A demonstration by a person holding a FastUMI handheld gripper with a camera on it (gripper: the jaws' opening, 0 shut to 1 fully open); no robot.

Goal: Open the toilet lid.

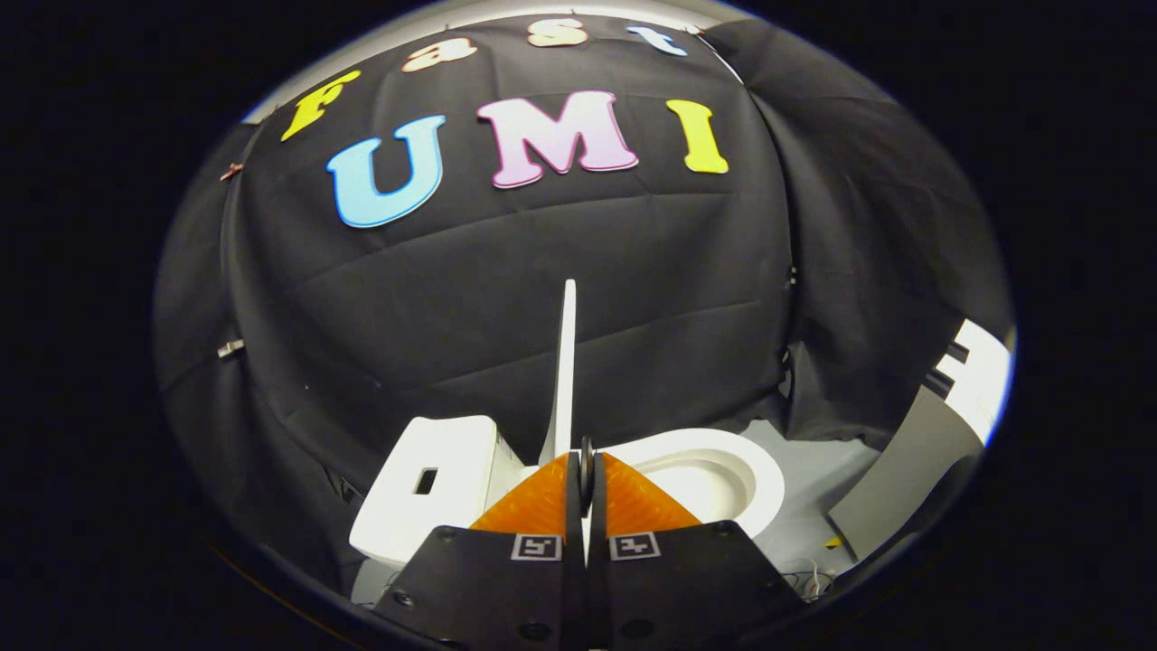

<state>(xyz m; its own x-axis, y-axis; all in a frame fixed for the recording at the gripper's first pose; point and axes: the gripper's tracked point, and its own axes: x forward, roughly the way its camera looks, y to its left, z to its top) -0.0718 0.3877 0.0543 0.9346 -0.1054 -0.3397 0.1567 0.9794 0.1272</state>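
Observation:
A small white toilet stands just beyond my fingers, with its tank to the left and its open bowl to the right. The toilet lid stands upright, seen edge-on as a thin white blade rising from the fingertips. My gripper is shut, its two orange fingers pressed close on either side of the lid's lower edge. The lid's base is hidden behind the fingertips.
The toilet sits on a pale grey floor in front of the black cloth wall. A grey board leans at the right, with a white panel carrying black marks behind it. A thin cable lies near the right finger.

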